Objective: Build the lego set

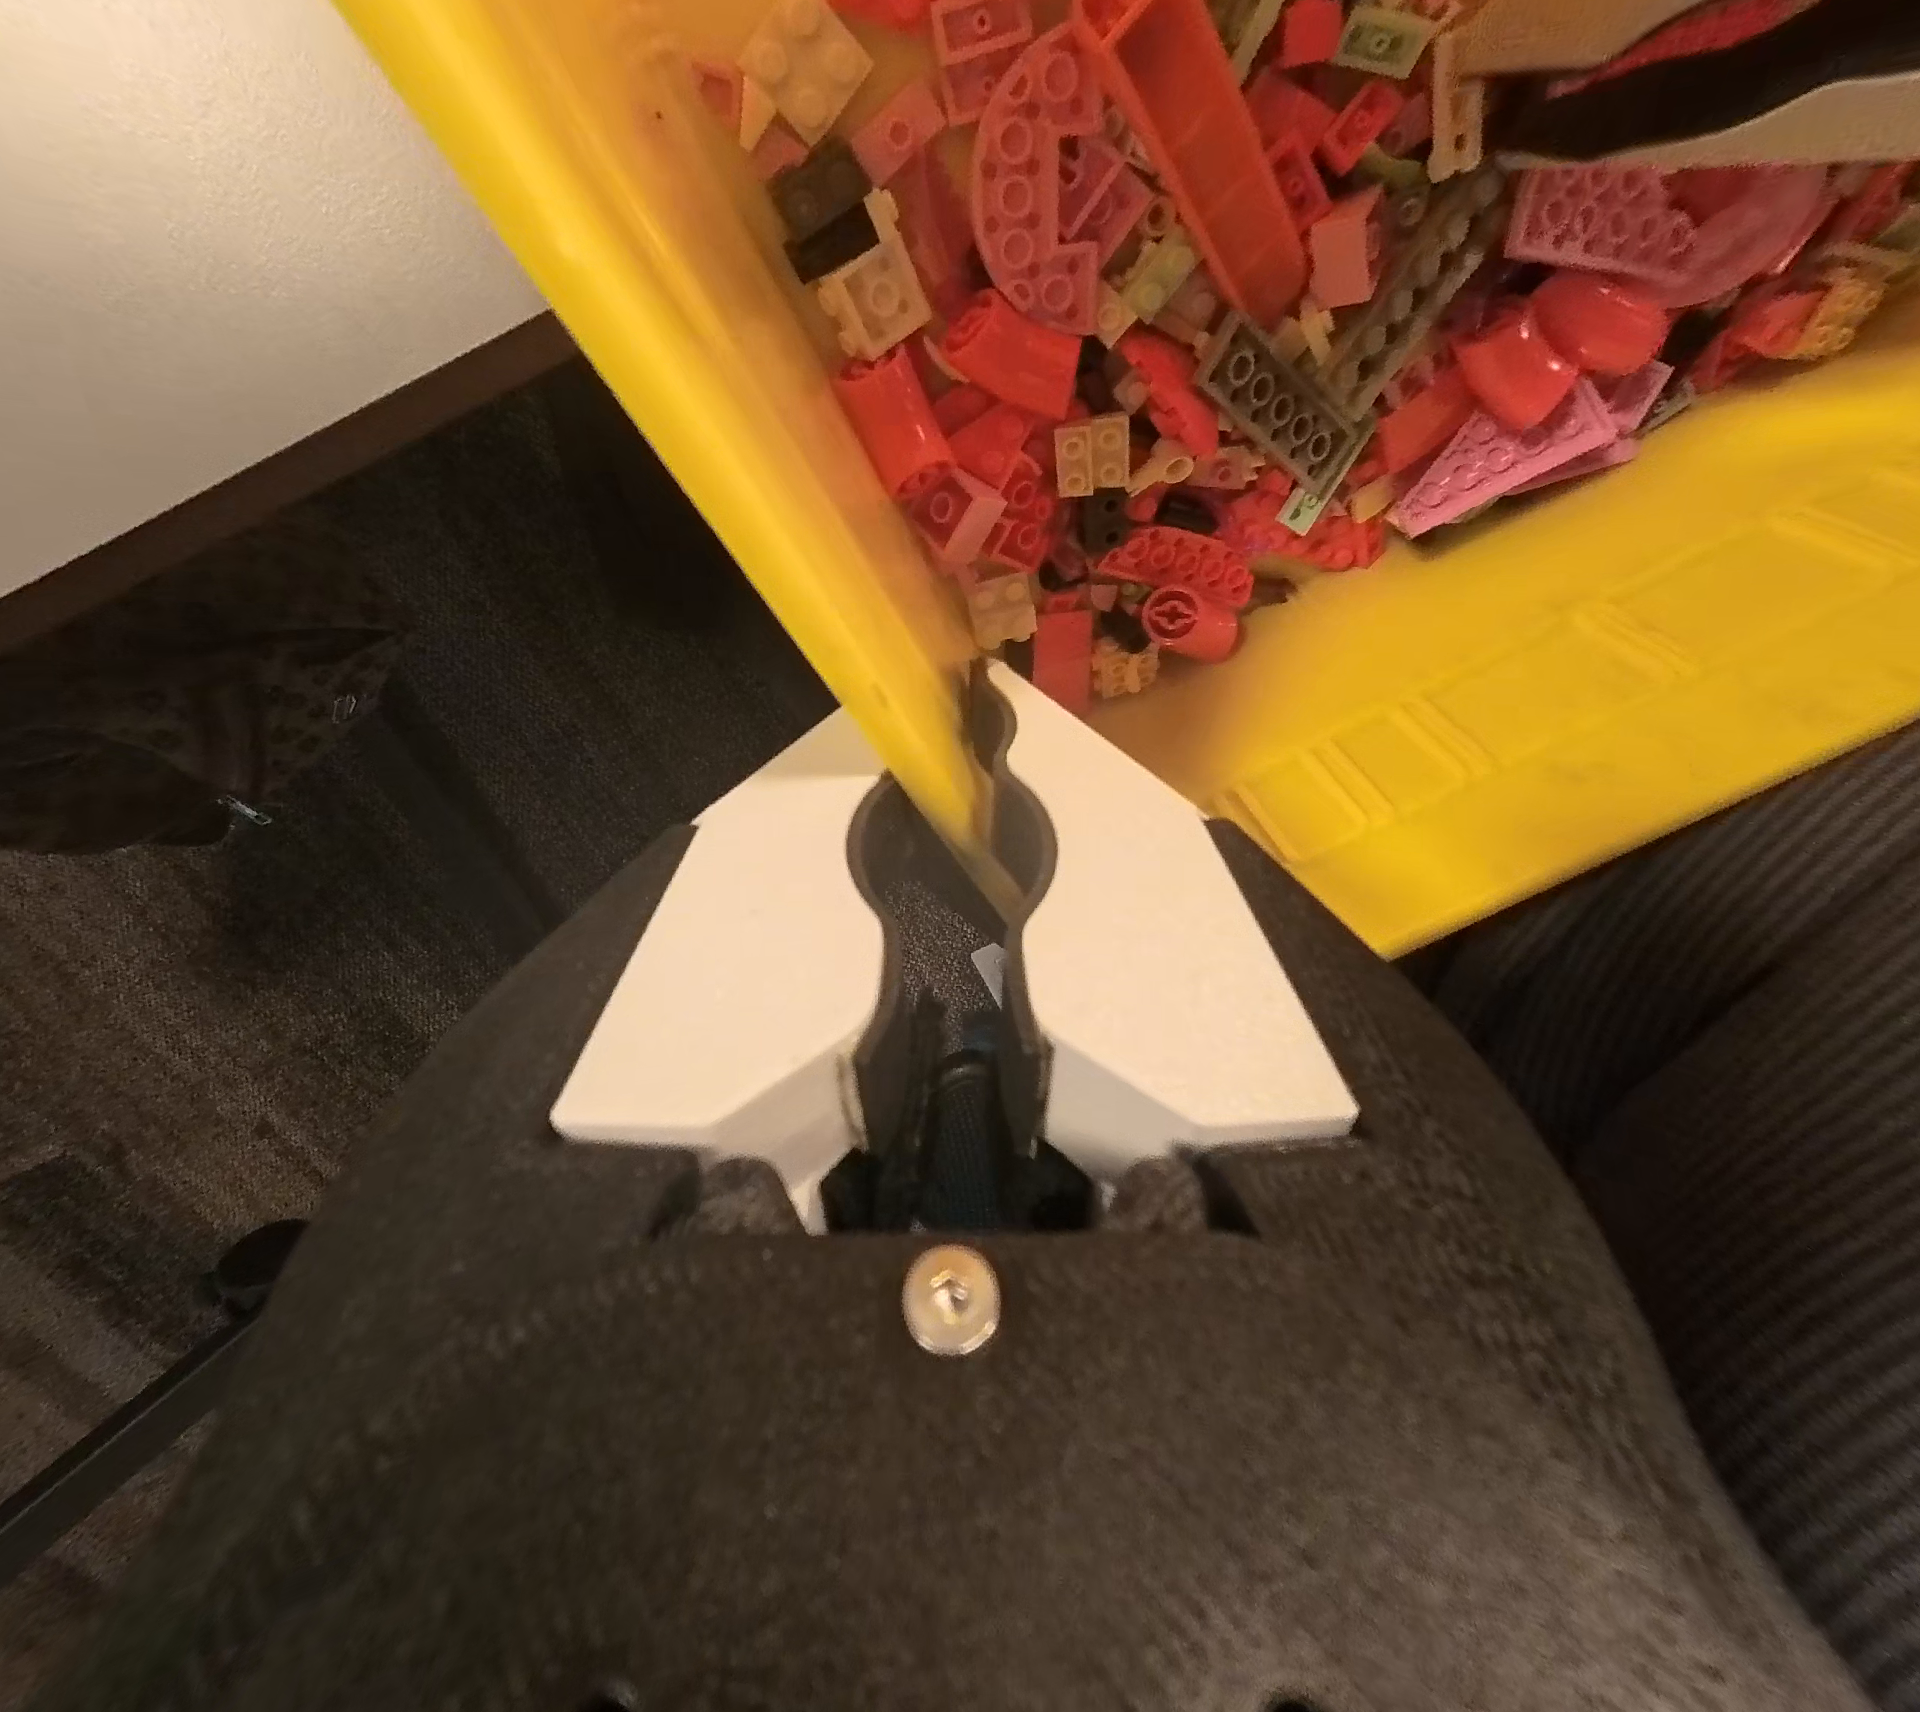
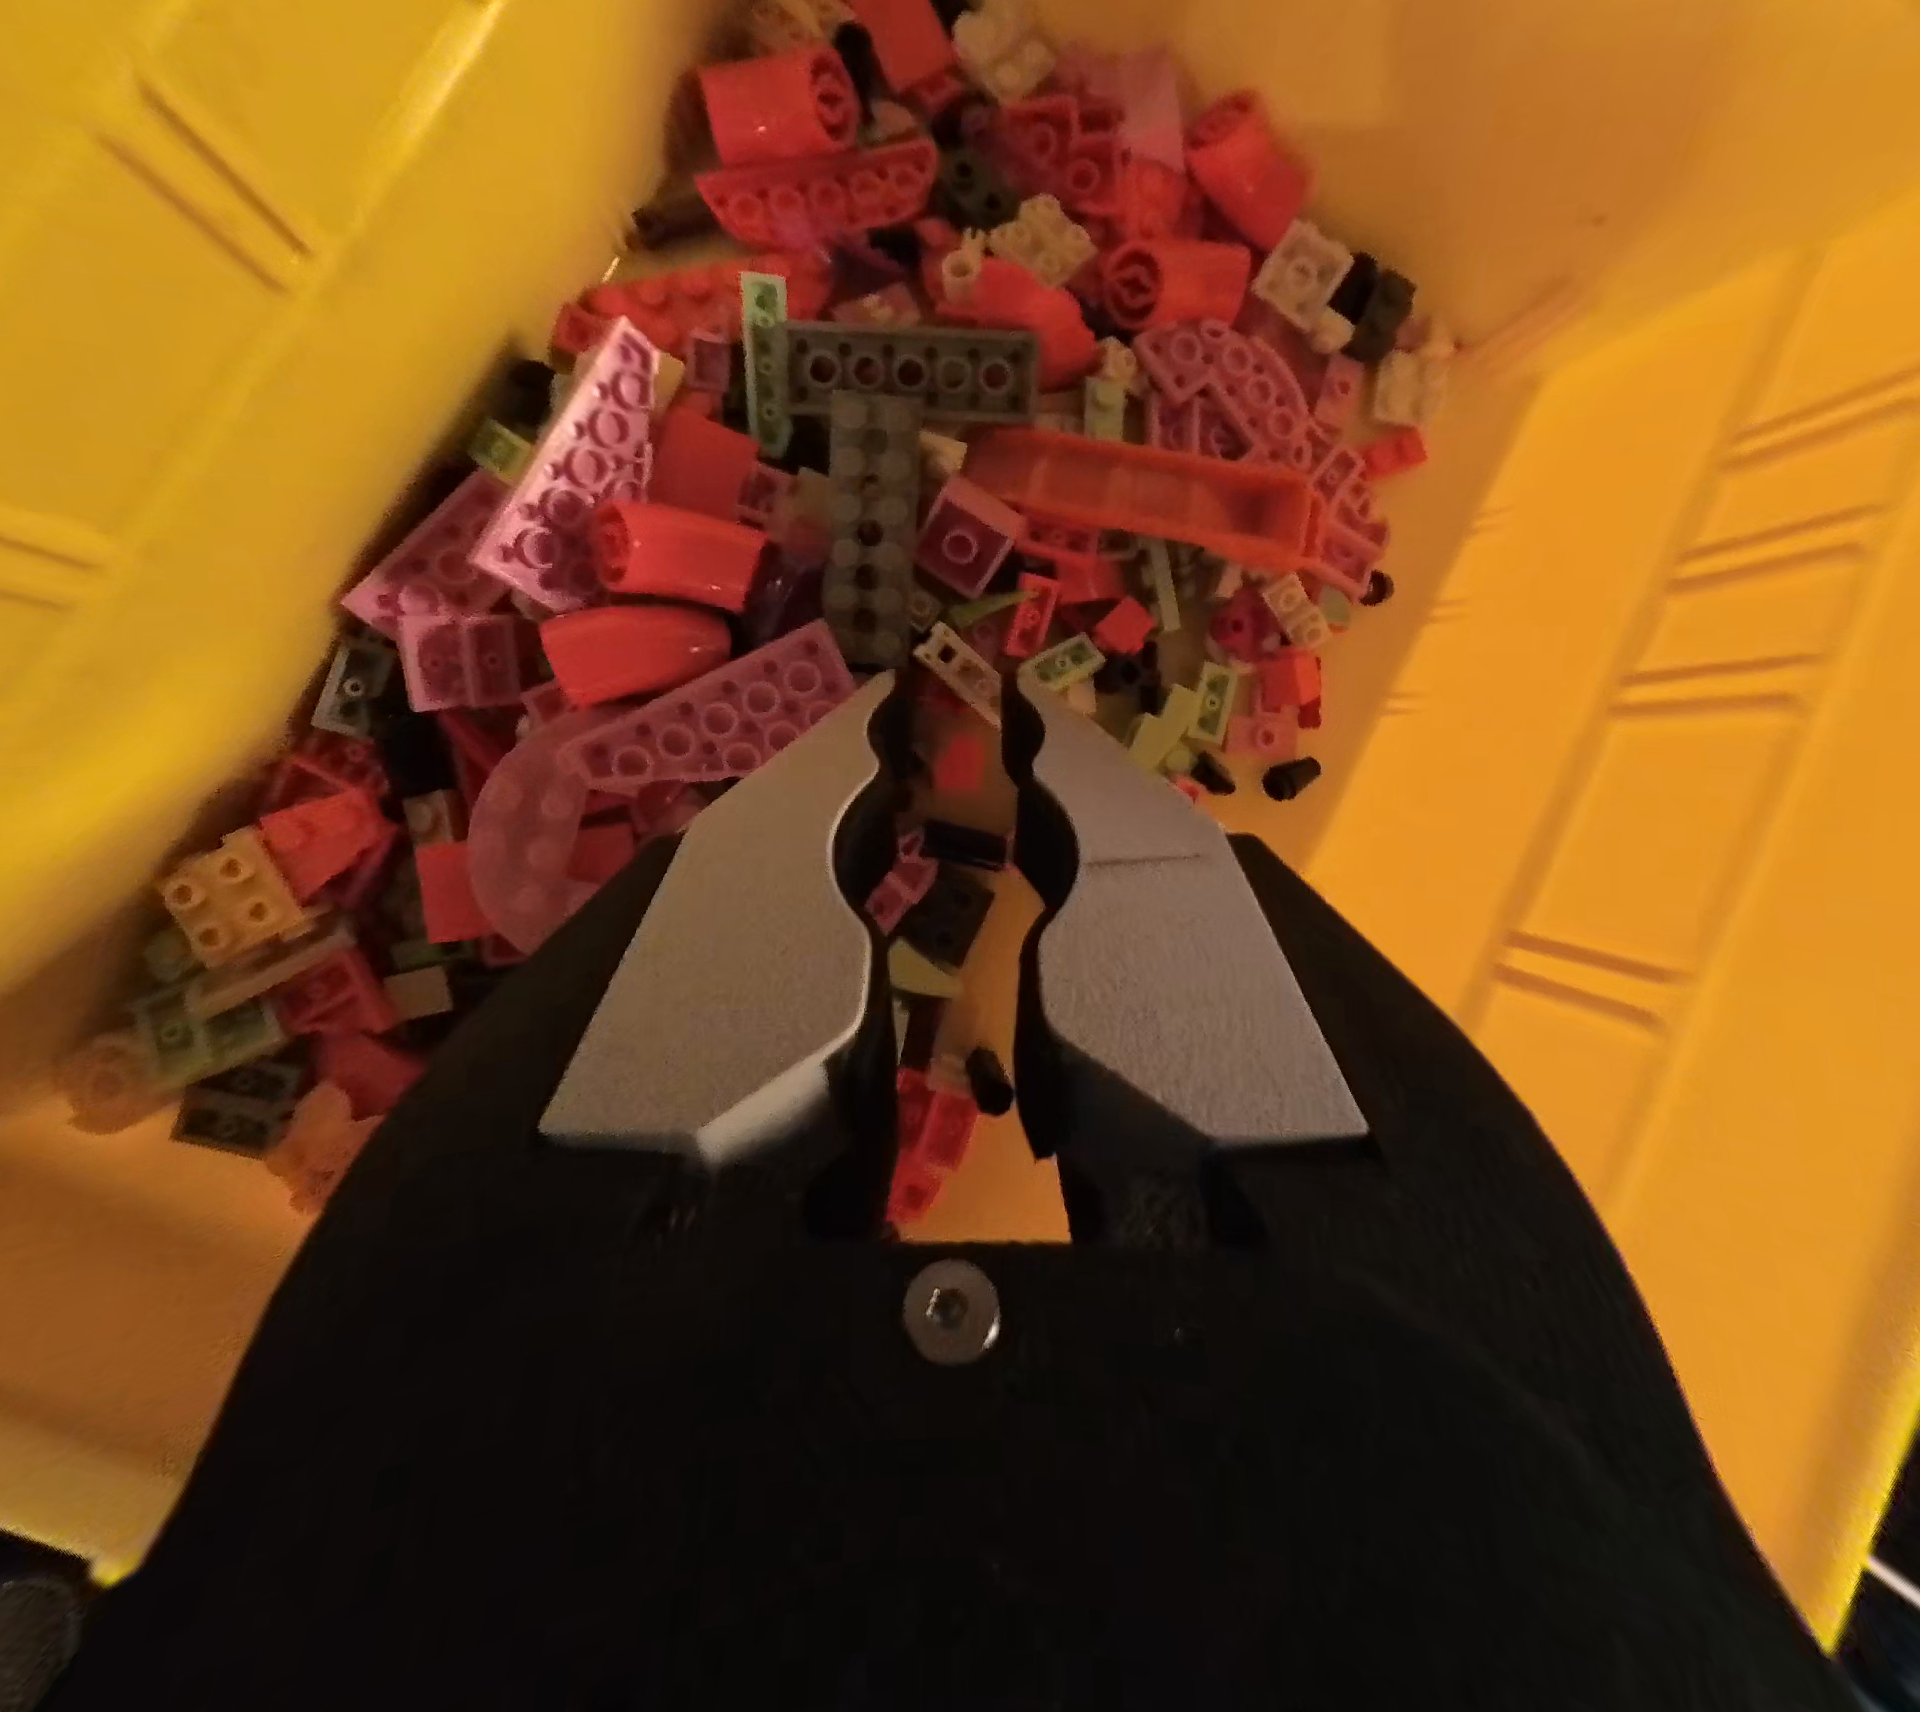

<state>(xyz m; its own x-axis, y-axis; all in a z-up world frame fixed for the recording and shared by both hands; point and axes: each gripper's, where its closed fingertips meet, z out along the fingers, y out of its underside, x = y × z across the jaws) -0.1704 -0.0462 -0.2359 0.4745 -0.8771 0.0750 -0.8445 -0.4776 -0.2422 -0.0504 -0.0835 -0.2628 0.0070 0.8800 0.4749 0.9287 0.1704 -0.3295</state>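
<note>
My left gripper (image 1: pixel 971 727) is shut on the rim of a yellow plastic bin (image 1: pixel 644 228); the thin wall runs between its white fingers (image 1: pixel 1132 841). The bin holds a pile of small building bricks (image 1: pixel 1143 260), mostly red and pink, with some grey, cream and black ones. My right gripper (image 2: pixel 956 686) is inside the bin (image 2: pixel 312 156), low over the pile (image 2: pixel 935 415). Its grey fingers (image 2: pixel 758 914) stand a little apart. A small white pierced brick (image 2: pixel 961 670) lies between the tips, and I see no pad pressing on it. The right gripper also shows in the left wrist view (image 1: pixel 1621 93).
A long orange curved piece (image 2: pixel 1153 488) and two grey studded plates (image 2: pixel 873 519) lie on top of the pile. The bin's ribbed walls (image 2: pixel 1662 623) close in on both sides. Outside the bin are dark carpet (image 1: pixel 312 935), a white wall (image 1: pixel 208 156) and ribbed dark fabric (image 1: pixel 1714 1143).
</note>
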